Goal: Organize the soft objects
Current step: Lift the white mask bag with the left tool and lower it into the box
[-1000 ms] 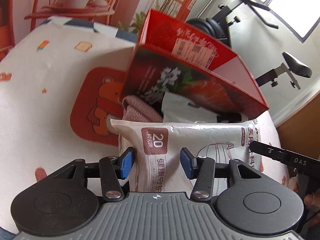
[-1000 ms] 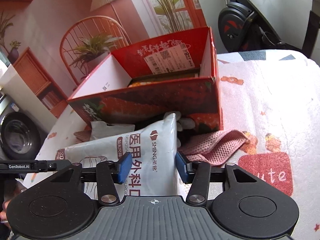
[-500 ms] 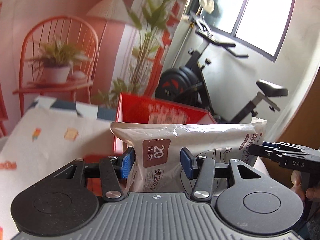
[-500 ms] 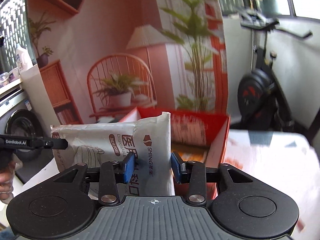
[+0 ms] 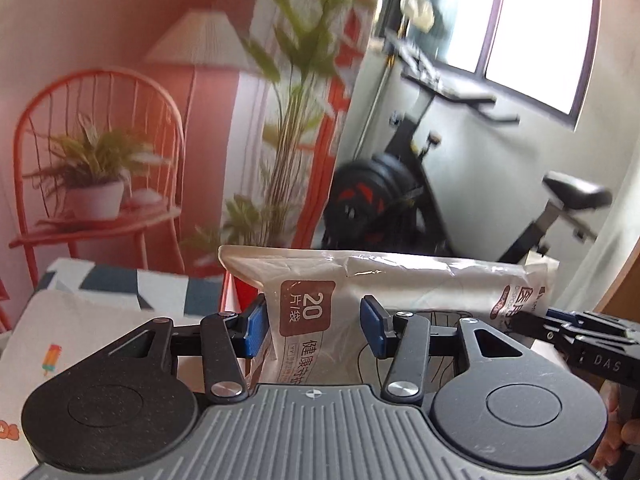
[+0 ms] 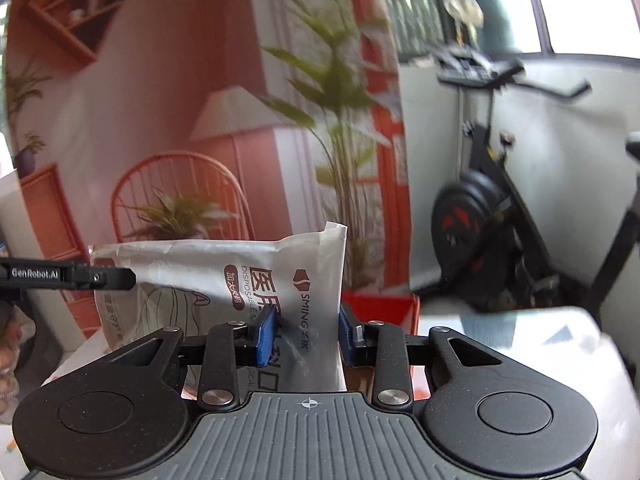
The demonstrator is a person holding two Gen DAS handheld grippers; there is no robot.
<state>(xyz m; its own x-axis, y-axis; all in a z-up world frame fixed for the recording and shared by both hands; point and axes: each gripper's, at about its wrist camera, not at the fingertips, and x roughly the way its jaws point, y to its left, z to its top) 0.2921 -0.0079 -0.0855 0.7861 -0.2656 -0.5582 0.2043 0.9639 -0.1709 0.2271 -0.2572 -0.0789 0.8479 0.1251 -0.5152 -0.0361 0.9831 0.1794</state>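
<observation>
Both the black left gripper (image 5: 312, 326) and the black right gripper (image 6: 306, 334) are raised, their blue-padded fingers (image 5: 255, 326) pressing something pinched between them.

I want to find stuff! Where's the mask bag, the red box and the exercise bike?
mask bag (image 5: 400, 276): left wrist view, its crinkled top.
red box (image 6: 376, 304): right wrist view, its far wall.
exercise bike (image 6: 472, 220): right wrist view, its flywheel.

red box (image 6: 378, 308) below, open air ahead

Right gripper (image 6: 306, 334) apparently pinches mask bag (image 6: 248, 280) above red box (image 6: 380, 308).
</observation>
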